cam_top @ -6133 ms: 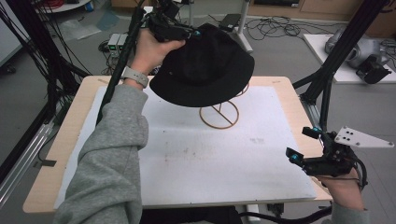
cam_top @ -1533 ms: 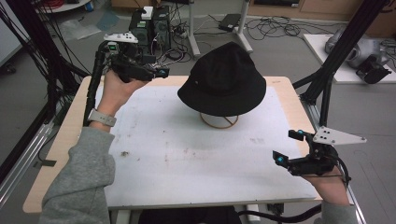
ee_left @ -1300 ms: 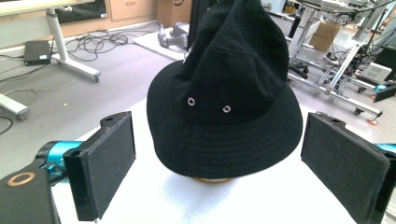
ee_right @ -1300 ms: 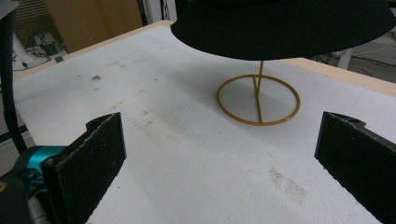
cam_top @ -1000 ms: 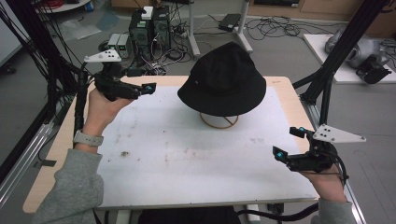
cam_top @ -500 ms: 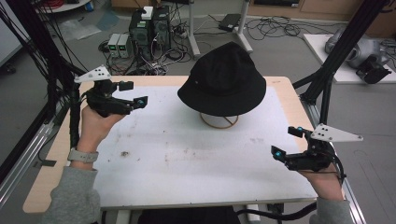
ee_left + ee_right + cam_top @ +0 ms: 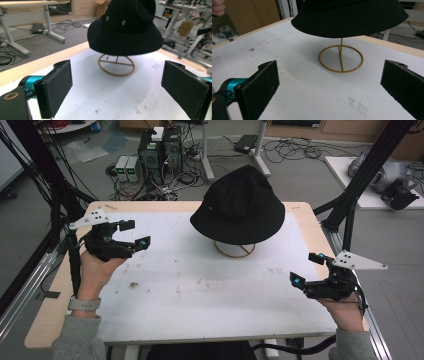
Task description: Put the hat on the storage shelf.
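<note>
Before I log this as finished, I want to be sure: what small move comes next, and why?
Probably just rest both hands at the table edges. The hat already sits level on its stand, and the left hand-held gripper and right hand-held gripper are open, apart from it.

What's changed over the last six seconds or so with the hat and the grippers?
The left gripper has let go of the black bucket hat, which now sits on the gold wire stand, and has drawn back toward the table's left side, jaws open. The right gripper has stayed near the right edge, open, shifting only slightly.
</note>
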